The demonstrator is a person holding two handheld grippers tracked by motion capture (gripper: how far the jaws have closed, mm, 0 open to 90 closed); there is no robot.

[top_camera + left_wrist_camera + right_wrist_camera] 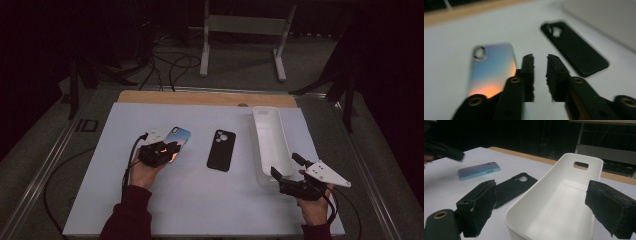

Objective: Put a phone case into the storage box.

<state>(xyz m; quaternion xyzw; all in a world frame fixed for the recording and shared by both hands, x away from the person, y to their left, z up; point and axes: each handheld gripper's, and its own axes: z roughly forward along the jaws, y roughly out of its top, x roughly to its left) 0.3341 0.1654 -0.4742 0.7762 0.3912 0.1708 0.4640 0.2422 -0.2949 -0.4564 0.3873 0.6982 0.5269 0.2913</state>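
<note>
Narrowly parted, the black fingers (528, 75) of the left gripper (167, 151) stood with a slim gap between them and nothing in it. No earlier view was at hand, so only that small opening could be told. An iridescent phone case (490, 70), blue at its camera end and orange at the near end, lay flat on the white table sheet (200, 200) just beside those fingers, on their left in the left gripper view; whether one finger brushed its edge could not be told. From the high view the case (179, 136) sat left of the sheet's middle, with the gripper over its near end and a hand (142, 172) in a dark red sleeve behind it.

A black phone case (221, 150) lay flat near the centre of the sheet, apart from the coloured one, its camera cut-out toward the far edge.

A long white bin (270, 145) stood along the right side of the sheet, running from the far edge toward the near one. Its inside showed bare white in the right gripper view (564, 202), with a handle slot at the far end.

At the bin's near end the right gripper (287, 167) hovered with its fingers (480, 207) spread wide, one on each side of the bin's walls, not pressing on them.
</note>
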